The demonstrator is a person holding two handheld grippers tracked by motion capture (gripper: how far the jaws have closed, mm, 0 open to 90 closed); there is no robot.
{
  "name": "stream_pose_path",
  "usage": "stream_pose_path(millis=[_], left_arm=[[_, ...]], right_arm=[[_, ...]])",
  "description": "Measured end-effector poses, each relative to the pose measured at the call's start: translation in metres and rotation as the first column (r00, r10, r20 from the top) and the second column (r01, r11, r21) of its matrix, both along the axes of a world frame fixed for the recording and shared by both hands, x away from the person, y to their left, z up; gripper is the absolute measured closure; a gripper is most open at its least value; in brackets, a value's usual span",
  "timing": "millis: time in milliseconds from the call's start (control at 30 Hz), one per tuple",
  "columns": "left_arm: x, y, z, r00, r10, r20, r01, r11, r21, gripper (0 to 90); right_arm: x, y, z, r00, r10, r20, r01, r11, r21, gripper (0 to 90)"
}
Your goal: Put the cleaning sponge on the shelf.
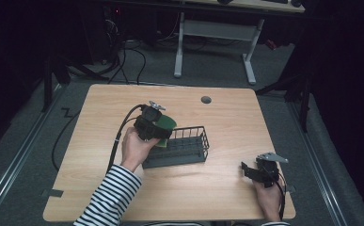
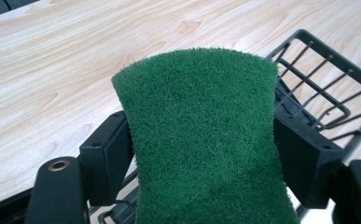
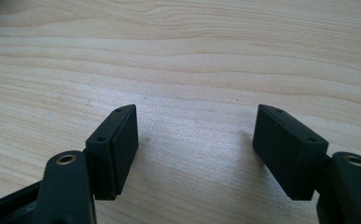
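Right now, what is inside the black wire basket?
The left gripper holds a green scouring pad over the wire basket's left end. The right part looks empty; hand and pad cover the floor beneath them.

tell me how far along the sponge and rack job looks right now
Done: the left gripper has the green sponge pinched between its jaws, held over the left end of the dark wire rack. In hand: what it is doing there, putting in or taking out, cannot be told. Left: the sponge is not released. The right gripper is open with nothing between its jaws, low over bare table to the rack's right.
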State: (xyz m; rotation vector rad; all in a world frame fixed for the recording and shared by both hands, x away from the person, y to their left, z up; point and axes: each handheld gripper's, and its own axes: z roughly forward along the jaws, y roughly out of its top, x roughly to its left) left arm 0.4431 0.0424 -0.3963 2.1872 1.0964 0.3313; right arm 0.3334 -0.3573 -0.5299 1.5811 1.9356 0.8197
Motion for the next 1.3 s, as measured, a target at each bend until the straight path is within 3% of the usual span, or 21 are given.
stream_pose_path(millis=[267, 433, 767, 1300], left_arm=[[0.000, -0.001, -0.007, 0.9999, 0.011, -0.005, -0.011, 0.9999, 0.001, 26.0], [-0.003, -0.004, -0.008, 0.9999, 0.011, 0.009, -0.011, 0.9996, 0.024, 25.6], [-0.009, -0.002, -0.014, 0.9998, 0.021, 0.002, -0.021, 0.9997, 0.013, 24.8], [-0.014, 0.002, -0.011, 0.9968, 0.058, 0.054, -0.059, 0.9982, 0.009, 24.4]], right_arm=[[0.000, 0.000, 0.000, 1.0000, 0.000, 0.000, 0.000, 1.000, 0.000, 31.0], [0.000, 0.000, 0.000, 1.0000, 0.001, 0.001, -0.001, 1.000, -0.001, 31.0], [0.000, 0.000, 0.000, 1.0000, 0.001, 0.001, -0.001, 1.000, -0.003, 30.9], [0.000, 0.000, 0.000, 1.0000, 0.007, 0.005, -0.007, 1.000, -0.008, 30.8]])
